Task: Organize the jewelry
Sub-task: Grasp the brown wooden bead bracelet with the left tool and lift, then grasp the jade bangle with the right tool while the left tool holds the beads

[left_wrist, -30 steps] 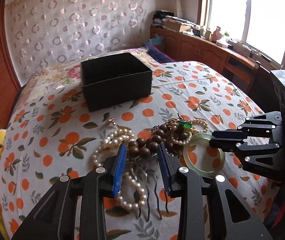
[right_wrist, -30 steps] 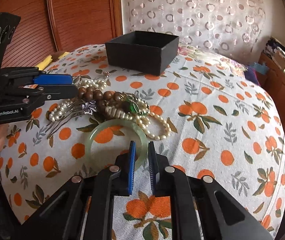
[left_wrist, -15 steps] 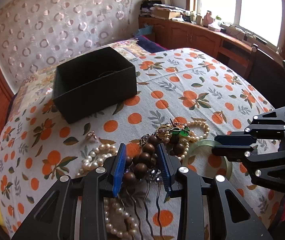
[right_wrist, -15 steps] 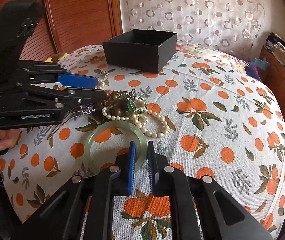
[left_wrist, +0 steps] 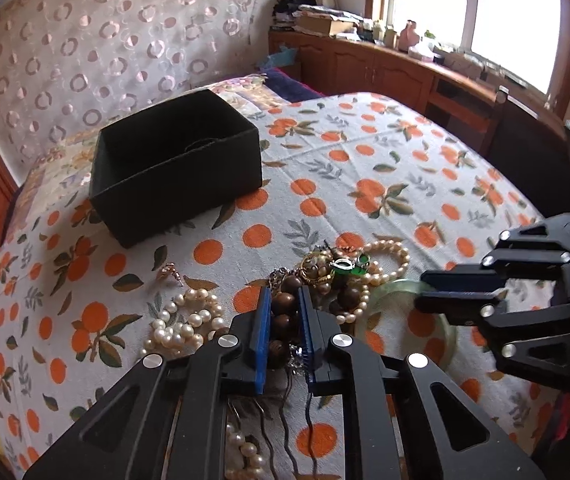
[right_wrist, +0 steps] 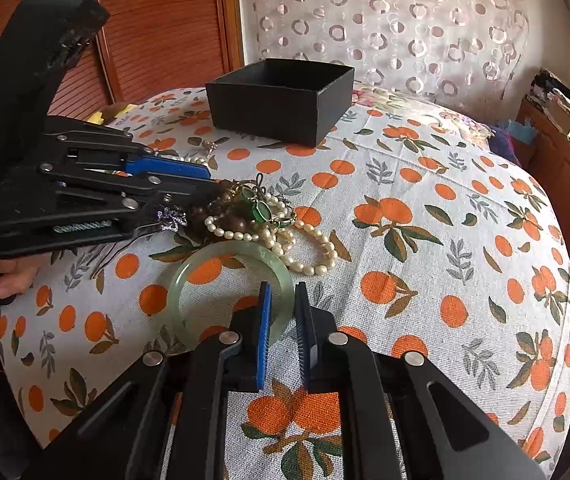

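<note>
A tangle of jewelry lies on the orange-print bedspread (left_wrist: 385, 168). In it are a brown wooden bead bracelet (left_wrist: 283, 318), pearl strands (left_wrist: 185, 320), a gold piece with green stones (left_wrist: 341, 266) and a pale jade bangle (right_wrist: 189, 276). My left gripper (left_wrist: 284, 294) points down into the pile, its jaws closing with the blue pads pressed on the brown beads. My right gripper (right_wrist: 282, 288) is shut on the near rim of the bangle, which rests flat on the bed. The open black box (left_wrist: 177, 184) stands behind the pile.
A small rose-gold earring (left_wrist: 169, 272) lies alone left of the pile, and wavy hairpins (left_wrist: 289, 420) lie under my left gripper. A hand (right_wrist: 9, 276) holds the left gripper (right_wrist: 215, 182). A cluttered wooden cabinet (left_wrist: 365, 68) runs under the window.
My left gripper has moved forward over the pile onto the brown beads, and its jaws have narrowed around them. My right gripper and the bangle have stayed put.
</note>
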### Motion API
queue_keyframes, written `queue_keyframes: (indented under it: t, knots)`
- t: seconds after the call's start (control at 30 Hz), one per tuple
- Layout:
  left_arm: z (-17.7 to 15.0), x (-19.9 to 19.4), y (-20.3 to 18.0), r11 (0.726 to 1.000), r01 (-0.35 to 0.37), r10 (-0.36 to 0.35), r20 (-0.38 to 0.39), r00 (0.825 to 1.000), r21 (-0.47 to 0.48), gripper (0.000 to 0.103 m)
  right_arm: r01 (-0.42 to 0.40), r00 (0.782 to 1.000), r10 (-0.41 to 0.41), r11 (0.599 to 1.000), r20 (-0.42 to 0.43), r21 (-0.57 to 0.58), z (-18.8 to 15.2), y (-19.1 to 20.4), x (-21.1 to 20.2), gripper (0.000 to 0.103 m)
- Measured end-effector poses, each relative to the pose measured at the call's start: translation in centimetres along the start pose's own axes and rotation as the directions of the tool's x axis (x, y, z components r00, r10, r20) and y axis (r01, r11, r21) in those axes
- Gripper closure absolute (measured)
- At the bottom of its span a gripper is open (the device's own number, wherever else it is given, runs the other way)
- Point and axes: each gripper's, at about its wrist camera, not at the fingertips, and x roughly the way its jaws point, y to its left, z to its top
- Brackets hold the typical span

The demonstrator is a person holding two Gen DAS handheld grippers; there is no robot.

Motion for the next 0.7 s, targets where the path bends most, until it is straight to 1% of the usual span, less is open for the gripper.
queue_keyframes:
  t: [0.13,0.33,0.53,0.7]
  knots:
    - [0.4,-2.4,0.4,0.999,-0.011,0.013,0.066,0.998,-0.031,0.091,0.001,1.0,-0.001,1.0,0.0,-0.001,0.0,0.0,0.0,0.09]
    - [1.2,-5.3,0.3,0.999,-0.027,0.033,0.14,0.99,-0.044,0.091,0.0,1.0,0.0,1.0,0.0,0.0,0.0,0.0,0.0,0.09]
    - [2.1,-8.2,0.2,0.998,-0.033,0.045,0.219,0.975,-0.056,0.091,0.001,1.0,-0.001,1.0,0.0,-0.001,0.0,0.0,0.0,0.09]
    - [2.6,-10.2,0.4,0.997,-0.039,0.053,0.266,0.963,-0.06,0.091,0.0,1.0,0.0,1.0,0.0,-0.001,0.0,0.0,0.0,0.09]
